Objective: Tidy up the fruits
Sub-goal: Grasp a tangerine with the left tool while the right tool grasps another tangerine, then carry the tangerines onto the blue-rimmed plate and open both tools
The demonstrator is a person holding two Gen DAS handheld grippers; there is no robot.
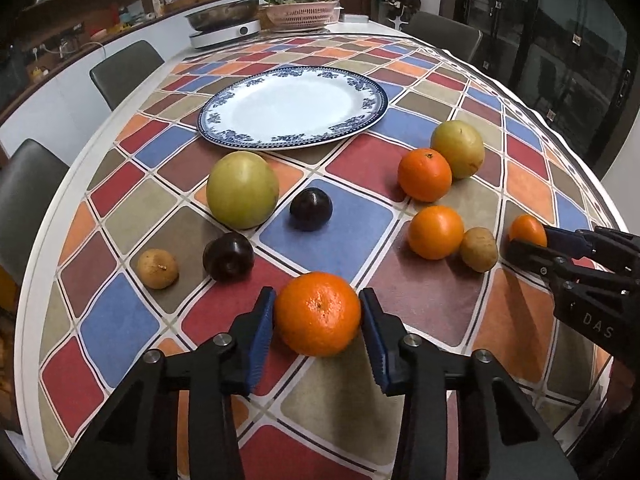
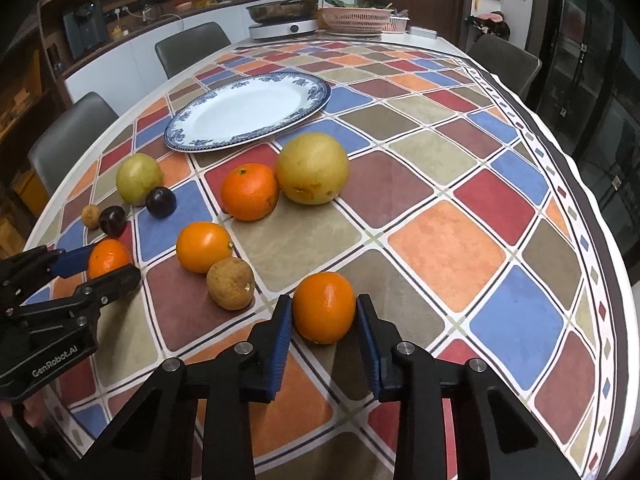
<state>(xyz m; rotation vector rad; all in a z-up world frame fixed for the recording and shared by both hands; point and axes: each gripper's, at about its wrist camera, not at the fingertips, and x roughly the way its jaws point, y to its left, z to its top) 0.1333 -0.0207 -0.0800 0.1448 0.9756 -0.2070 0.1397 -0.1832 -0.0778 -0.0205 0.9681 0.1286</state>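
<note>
My left gripper (image 1: 318, 314) is shut on an orange (image 1: 318, 312) near the table's front edge; it also shows in the right wrist view (image 2: 108, 258). My right gripper (image 2: 324, 314) is shut on a smaller orange (image 2: 324, 306), seen from the left wrist view (image 1: 527, 231) at the right. An empty blue-rimmed white plate (image 1: 294, 106) lies beyond the fruit. On the cloth lie two more oranges (image 1: 425, 174) (image 1: 435, 232), two yellow-green pears (image 1: 242, 190) (image 1: 458, 149), two dark plums (image 1: 311, 209) (image 1: 228, 257) and two small brown fruits (image 1: 157, 269) (image 1: 478, 249).
The table has a checked multicoloured cloth (image 2: 448, 248). At its far end stand an induction cooker with a metal pot (image 1: 224, 20) and a pink basket (image 1: 302, 14). Grey chairs (image 1: 124, 68) stand along the left side and far right.
</note>
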